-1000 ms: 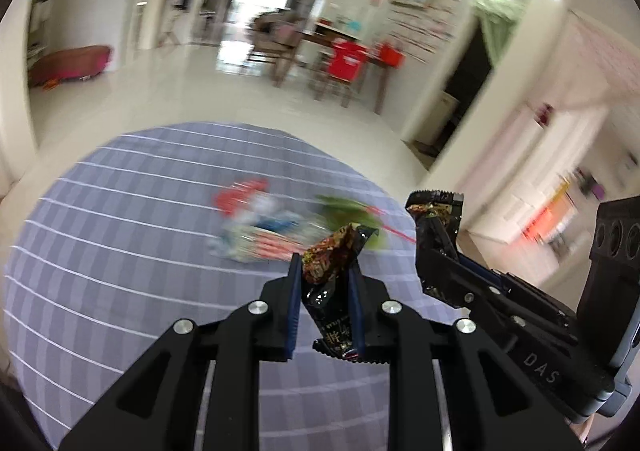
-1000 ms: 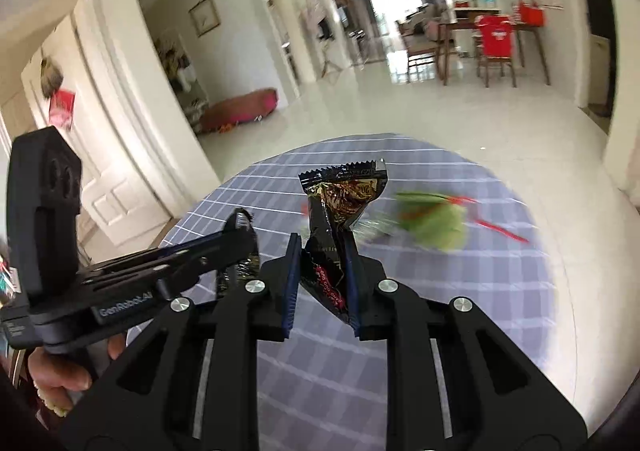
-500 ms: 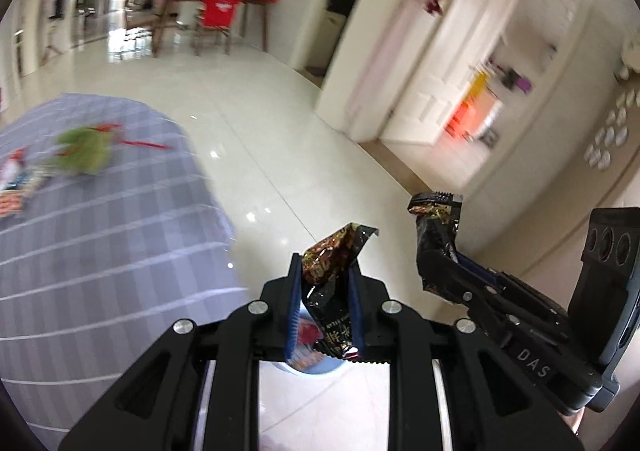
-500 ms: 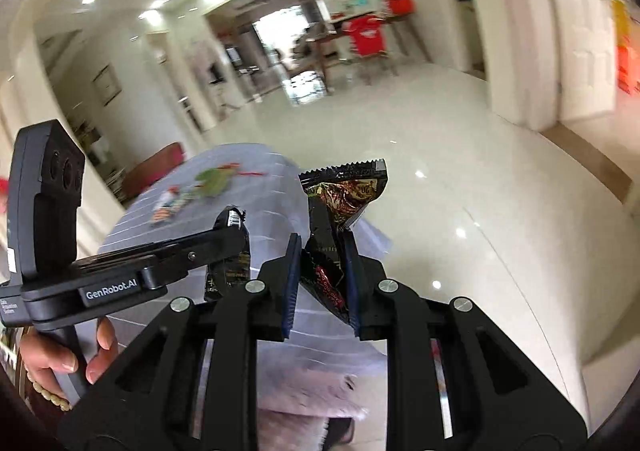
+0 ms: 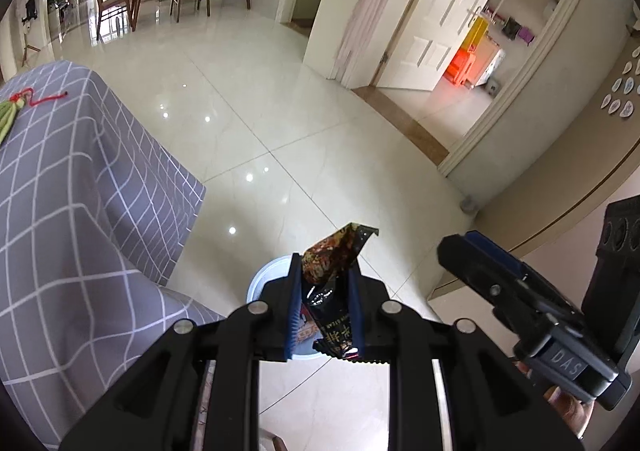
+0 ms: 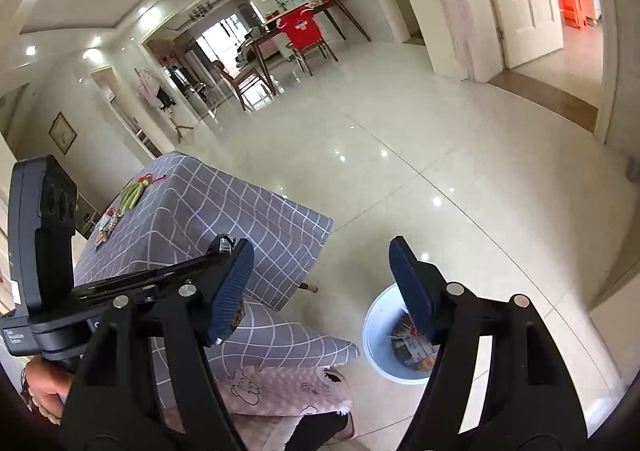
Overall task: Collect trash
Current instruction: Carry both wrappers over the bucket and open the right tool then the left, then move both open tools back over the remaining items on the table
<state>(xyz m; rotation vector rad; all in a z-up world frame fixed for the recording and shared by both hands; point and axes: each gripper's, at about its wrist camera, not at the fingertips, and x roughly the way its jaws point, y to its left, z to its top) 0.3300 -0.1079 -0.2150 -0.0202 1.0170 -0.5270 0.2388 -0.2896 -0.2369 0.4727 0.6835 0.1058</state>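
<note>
- The pale blue bin [image 5: 267, 275] in the left wrist view is mostly hidden behind the left gripper [image 5: 325, 307] and the dark snack wrapper [image 5: 332, 291] it clamps; only a rim arc shows.
- In the right wrist view the right gripper [image 6: 322, 287], its jaws opening with nothing between them, covers part of the bin's rim; the wrappers inside [image 6: 412, 349] are too small to read.
- The green bundle [image 5: 7, 119] on the table [image 5: 80, 179] is cut off by the left edge.
- The small packets [image 6: 107, 229] on the table are too small to identify.
- The person's hand [image 6: 46, 399] is largely hidden by the gripper handle.
</note>
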